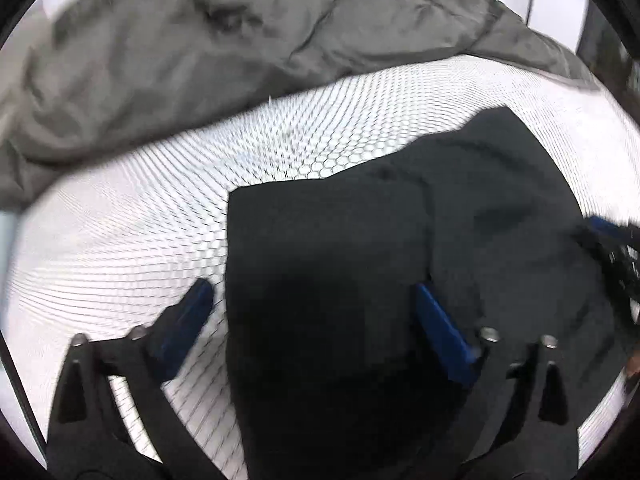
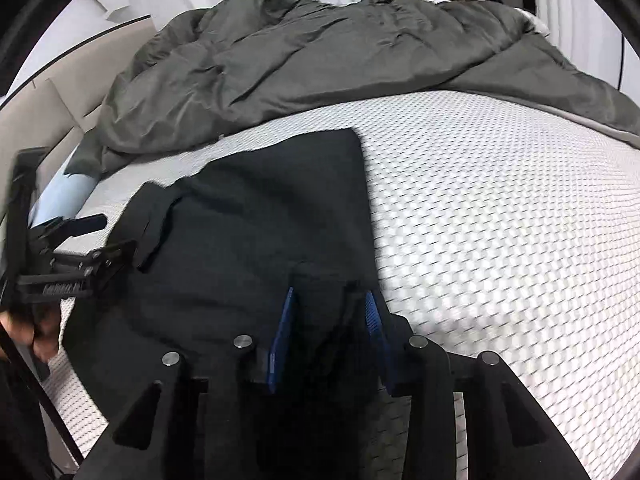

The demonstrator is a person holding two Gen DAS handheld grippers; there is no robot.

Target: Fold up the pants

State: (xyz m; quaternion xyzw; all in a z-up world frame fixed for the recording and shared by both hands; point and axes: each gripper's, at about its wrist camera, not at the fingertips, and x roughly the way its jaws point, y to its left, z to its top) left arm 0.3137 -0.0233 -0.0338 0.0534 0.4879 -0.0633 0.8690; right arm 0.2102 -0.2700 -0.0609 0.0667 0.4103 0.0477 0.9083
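Left gripper (image 1: 312, 300) spread wide above black pants (image 1: 400, 240); right gripper (image 2: 332, 300) half-closed — pinching them.

Pants (image 2: 256, 216), duvet (image 2: 320, 48) on mattress (image 2: 500, 200)

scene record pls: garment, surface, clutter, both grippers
garment: black pants, folded, flat on the mattress
surface: white honeycomb-textured mattress
clutter: grey duvet bunched behind the pants
left gripper: jaws wide open, straddling the pants' edge, gripping nothing
right gripper: partly open, a fold of pants between the fingers; grip unclear
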